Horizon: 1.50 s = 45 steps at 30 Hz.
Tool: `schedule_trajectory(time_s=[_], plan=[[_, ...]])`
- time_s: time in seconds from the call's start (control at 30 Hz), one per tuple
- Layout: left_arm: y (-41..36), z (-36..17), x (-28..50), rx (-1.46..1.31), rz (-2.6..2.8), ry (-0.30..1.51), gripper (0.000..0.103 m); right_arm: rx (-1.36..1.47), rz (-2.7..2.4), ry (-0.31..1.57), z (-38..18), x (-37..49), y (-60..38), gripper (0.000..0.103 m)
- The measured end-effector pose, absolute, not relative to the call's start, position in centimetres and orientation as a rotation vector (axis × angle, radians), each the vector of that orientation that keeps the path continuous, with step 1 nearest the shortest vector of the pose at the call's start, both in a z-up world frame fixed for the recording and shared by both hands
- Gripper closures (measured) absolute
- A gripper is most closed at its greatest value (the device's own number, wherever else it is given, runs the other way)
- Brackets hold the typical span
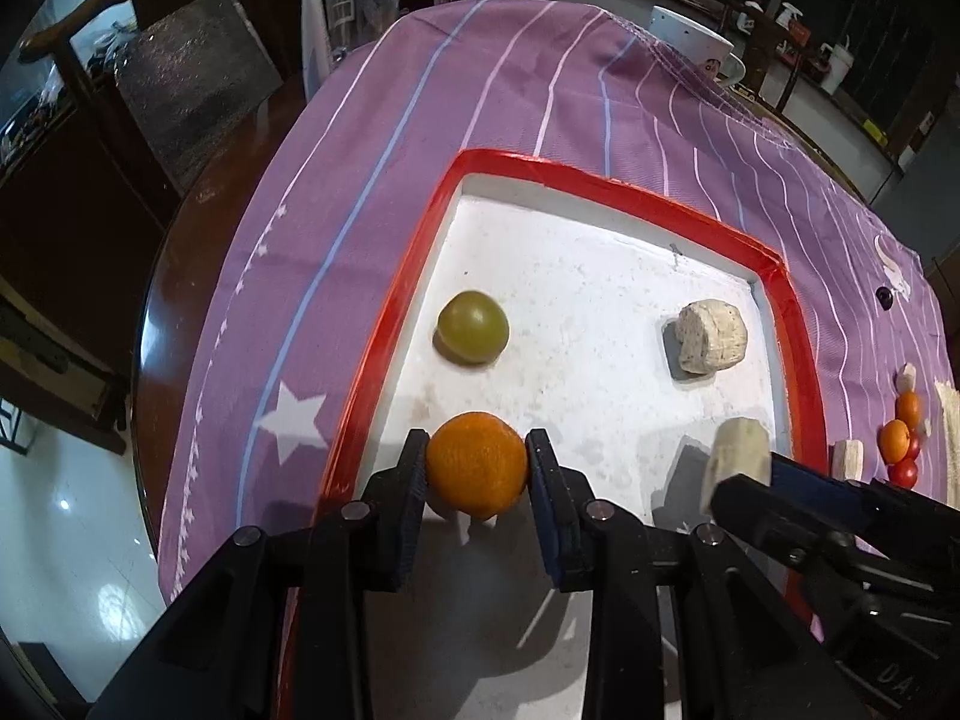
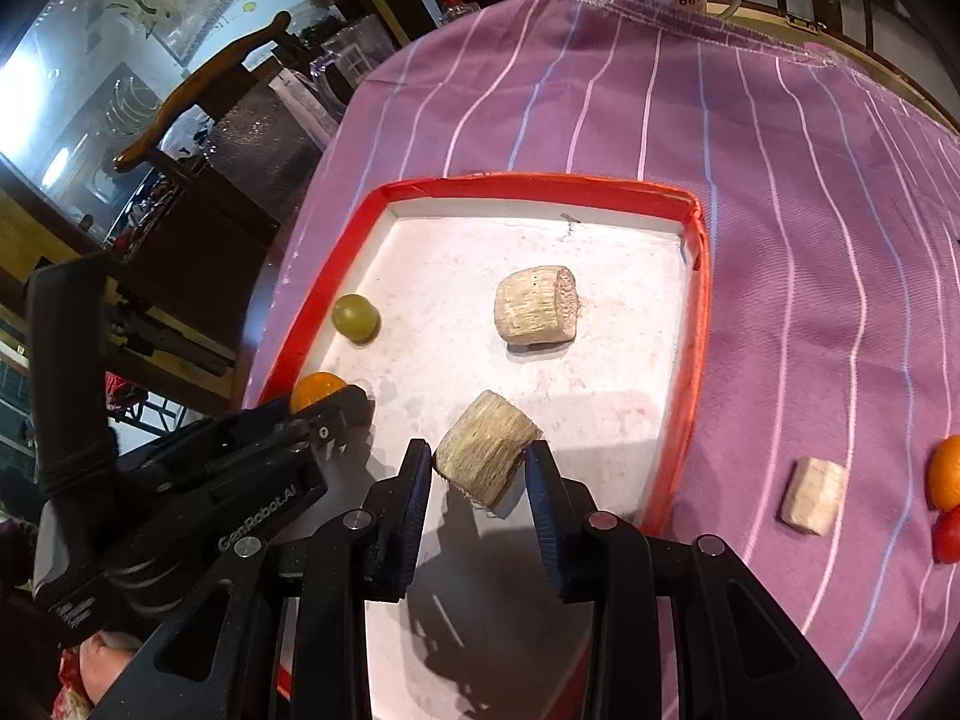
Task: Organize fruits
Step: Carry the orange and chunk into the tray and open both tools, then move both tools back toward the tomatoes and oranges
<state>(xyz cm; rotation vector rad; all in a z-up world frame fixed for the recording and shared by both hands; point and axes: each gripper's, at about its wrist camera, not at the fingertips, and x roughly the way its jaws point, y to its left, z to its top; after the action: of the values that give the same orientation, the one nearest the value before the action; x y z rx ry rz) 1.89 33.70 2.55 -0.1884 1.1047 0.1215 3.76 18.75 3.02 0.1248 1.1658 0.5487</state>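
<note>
Tray (image 1: 606, 180), red-rimmed with a white floor, is set on a purple striped tablecloth (image 1: 480, 90).

Left gripper (image 1: 477, 468): jaws are closed onto an orange (image 1: 477, 465), pads pressed to both its sides, low over the tray floor near the left rim at the near end. Contact with the floor cannot be told.

Right gripper (image 2: 480, 459): jaws are narrowed around a pale fibrous chunk (image 2: 486, 447), probably peeled sugarcane, held tilted above the near part of the tray. The left pad appears to touch it; a slight gap may remain at the right pad, so a firm hold is judged likely but not certain.

Already lying in the tray: a green round fruit (image 1: 472, 327) by the left rim and a second cane chunk (image 1: 712, 336) towards the right rim.

Left on the cloth beyond the tray's right rim: a third cane chunk (image 2: 814, 495), another orange (image 2: 946, 471) and a red fruit (image 2: 948, 534).

Judged roughly halfway: two pieces placed, two being brought in, several outstanding.
</note>
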Motion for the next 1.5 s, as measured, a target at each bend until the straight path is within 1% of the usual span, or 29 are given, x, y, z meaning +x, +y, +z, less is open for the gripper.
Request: schedule_trajectory(time_s=[0.07,0.17,0.23,0.3,0.43,0.5,0.6,0.8,0.9,1.07,1.5], plan=[[33.7,2.5,2.0,-0.184,0.115,1.105,0.07,0.129,0.541,1.169,2.7,4.0,18.9,0.066],[34.1,2.4,2.0,-0.208,0.105,1.107,0.061,0.148,0.532,1.181,2.3,4.3,18.7,0.065],[34.5,2.5,1.9,-0.227,0.102,1.103,0.059,0.174,0.529,1.185,2.1,4.5,18.5,0.065],[34.8,2.7,1.9,-0.248,0.098,1.102,0.053,0.19,0.532,1.182,2.0,4.6,18.3,0.065],[35.2,3.6,1.2,-0.277,0.106,1.093,0.051,0.204,0.535,1.173,2.3,4.5,18.0,0.065],[35.3,4.2,0.8,-0.287,0.111,1.084,0.047,0.228,0.54,1.159,2.7,4.4,17.5,0.065],[35.4,5.1,0.0,-0.294,0.129,1.064,0.043,0.26,0.555,1.16,3.2,4.5,17.1,0.065],[34.9,8.0,-1.7,-0.298,0.137,0.995,0.042,0.346,0.543,1.123,5.0,3.3,14.5,0.065],[33.8,9.5,-2.2,-0.284,0.125,0.959,0.039,0.371,0.509,1.087,6.2,2.3,12.6,0.065],[30.9,10.7,-2.6,-0.278,0.068,0.943,0.038,0.423,0.439,1.067,7.1,0.9,8.3,0.065],[20.3,11.3,-3.4,-0.188,-0.076,0.965,0.038,0.534,0.205,1.116,4.8,-3.1,-5.7,0.065]])
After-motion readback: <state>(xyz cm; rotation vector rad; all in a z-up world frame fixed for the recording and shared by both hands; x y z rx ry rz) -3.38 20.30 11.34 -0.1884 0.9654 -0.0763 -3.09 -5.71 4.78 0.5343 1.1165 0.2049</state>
